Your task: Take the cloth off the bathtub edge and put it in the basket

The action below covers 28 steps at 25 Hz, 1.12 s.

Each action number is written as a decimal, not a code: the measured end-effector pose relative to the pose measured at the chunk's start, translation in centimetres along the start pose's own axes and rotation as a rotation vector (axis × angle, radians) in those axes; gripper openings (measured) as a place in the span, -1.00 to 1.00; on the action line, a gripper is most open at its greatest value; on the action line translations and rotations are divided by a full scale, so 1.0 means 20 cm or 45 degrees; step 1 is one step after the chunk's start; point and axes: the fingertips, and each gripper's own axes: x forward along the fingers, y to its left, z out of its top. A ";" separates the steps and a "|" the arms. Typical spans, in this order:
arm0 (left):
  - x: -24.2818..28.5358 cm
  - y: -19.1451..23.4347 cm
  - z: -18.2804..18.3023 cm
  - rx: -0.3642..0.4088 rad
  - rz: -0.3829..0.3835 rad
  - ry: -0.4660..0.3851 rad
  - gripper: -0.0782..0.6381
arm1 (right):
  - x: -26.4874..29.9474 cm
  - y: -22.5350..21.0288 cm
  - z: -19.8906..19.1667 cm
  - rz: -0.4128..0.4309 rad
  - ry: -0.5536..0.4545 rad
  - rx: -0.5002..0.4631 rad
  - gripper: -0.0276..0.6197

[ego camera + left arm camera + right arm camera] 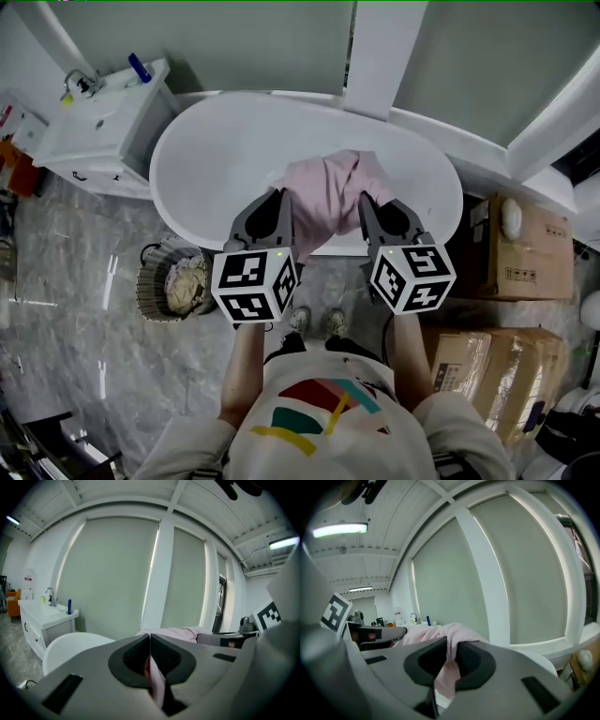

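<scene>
Together, left gripper [278, 199] and right gripper [367, 202] jaws pinch the pink cloth [324, 197], nearly closed.

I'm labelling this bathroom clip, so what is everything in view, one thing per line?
cloth: one, pink, held over the bathtub's near edge between both grippers
bathtub: one, white, ahead of the person
basket: one, woven, on the floor at left, something pale inside
vanity: one, white, left of the bathtub
tap: one, metal, on the vanity
bottle: one, blue, on the vanity
cardboard boxes: at least two, brown, floor at right
left gripper: grey, shut on the cloth
right gripper: grey, shut on the cloth
</scene>
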 end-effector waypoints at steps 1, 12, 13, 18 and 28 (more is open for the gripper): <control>-0.02 -0.01 0.02 0.010 -0.003 -0.013 -0.71 | -0.03 0.01 0.02 0.003 -0.013 -0.014 -0.76; -0.20 -0.17 0.03 0.045 0.007 -0.054 -0.71 | -0.26 0.05 0.02 0.039 -0.059 -0.019 -0.76; -0.21 -0.18 0.03 0.046 0.009 -0.060 -0.71 | -0.28 0.04 0.02 0.044 -0.066 -0.019 -0.76; -0.24 -0.26 0.02 0.029 0.030 -0.090 -0.71 | -0.35 0.02 0.04 0.075 -0.095 -0.039 -0.76; -0.28 -0.36 -0.04 0.004 0.118 -0.132 -0.71 | -0.42 -0.04 0.02 0.176 -0.103 -0.080 -0.76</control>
